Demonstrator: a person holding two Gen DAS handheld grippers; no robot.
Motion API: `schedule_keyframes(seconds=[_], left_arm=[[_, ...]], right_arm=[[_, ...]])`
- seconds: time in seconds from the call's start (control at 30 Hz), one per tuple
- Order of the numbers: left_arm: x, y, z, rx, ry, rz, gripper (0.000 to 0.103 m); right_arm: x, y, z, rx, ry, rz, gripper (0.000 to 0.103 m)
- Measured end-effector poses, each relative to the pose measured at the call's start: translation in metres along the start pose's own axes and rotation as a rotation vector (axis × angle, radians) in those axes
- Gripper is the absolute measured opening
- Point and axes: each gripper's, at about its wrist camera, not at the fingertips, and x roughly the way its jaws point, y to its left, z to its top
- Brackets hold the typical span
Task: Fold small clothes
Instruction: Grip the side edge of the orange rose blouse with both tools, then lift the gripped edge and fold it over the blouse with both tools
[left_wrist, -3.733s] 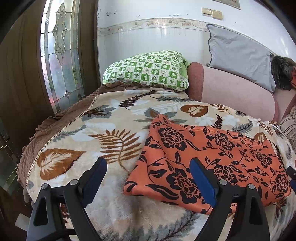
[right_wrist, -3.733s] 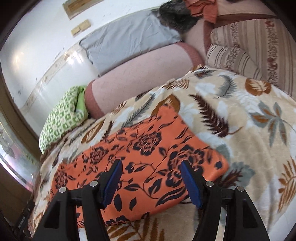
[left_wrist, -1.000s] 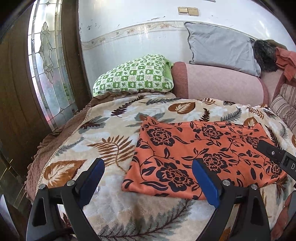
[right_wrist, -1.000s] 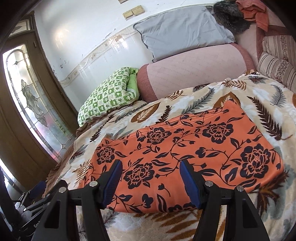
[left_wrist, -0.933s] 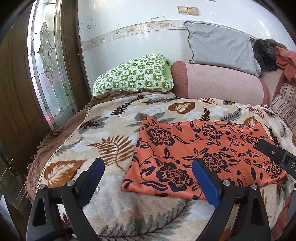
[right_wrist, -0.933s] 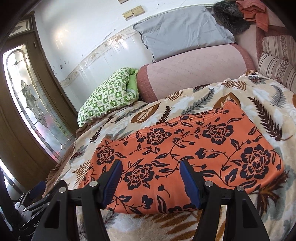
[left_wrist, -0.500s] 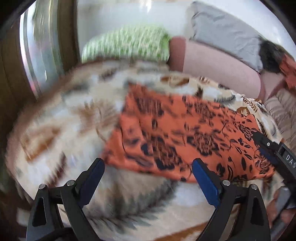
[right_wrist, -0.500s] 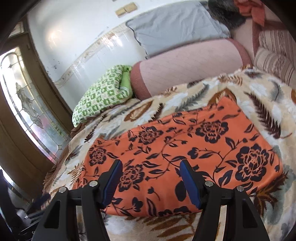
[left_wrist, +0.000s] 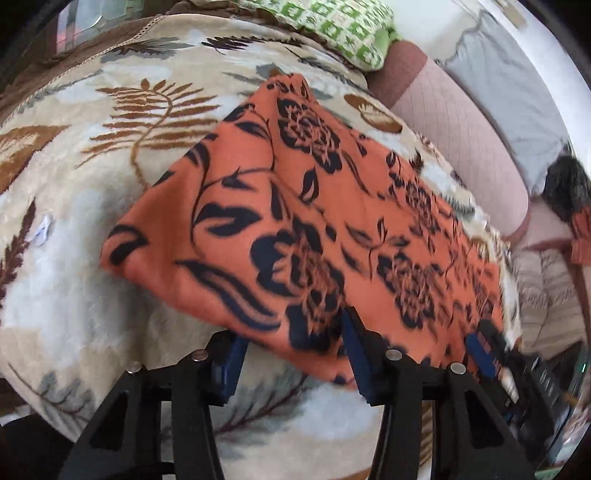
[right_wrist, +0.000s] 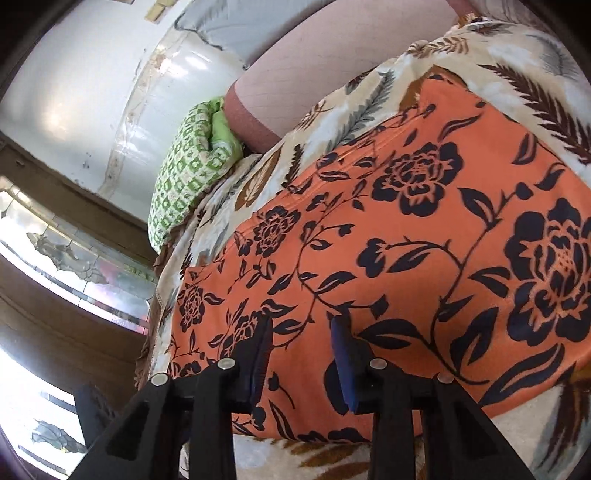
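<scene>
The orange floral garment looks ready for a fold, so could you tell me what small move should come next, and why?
Probably close both grippers. The left gripper and right gripper are open, fingers straddling the near edge of the orange floral garment, which lies flat on the leaf-print blanket, ungripped.

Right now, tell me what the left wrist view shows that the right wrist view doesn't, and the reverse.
Only the left wrist view shows the right gripper at the cloth's near edge, a dark furry thing past the bolster, and a white scrap on the blanket. Only the right wrist view shows the stained-glass door in full and the wall plates. Both show the orange floral cloth lying on the leaf blanket, the green pillow, the pink bolster, and open jaws low at the cloth's near edge; the left gripper straddles it.
</scene>
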Motion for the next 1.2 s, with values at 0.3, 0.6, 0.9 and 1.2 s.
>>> schedule_keyframes(seconds=[0.3, 0.6, 0.9, 1.2], left_arm=[[0.015, 0.0, 0.024, -0.072, -0.053, 0.005, 0.032], [-0.01, -0.048, 0.022, 0.142, -0.148, 0.098, 0.018], [-0.054, -0.141, 0.006, 0.42, -0.259, 0.071, 0.017], [-0.024, -0.265, -0.06, 0.706, -0.221, 0.013, 0.017]], right_arm=[[0.019, 0.009, -0.007, -0.038, 0.071, 0.005, 0.034], [0.029, 0.002, -0.009, -0.043, 0.105, -0.008, 0.033], [-0.01, -0.038, 0.01, 0.122, 0.038, 0.124, 0.035], [-0.101, -0.126, 0.032, 0.333, -0.231, 0.126, 0.035]])
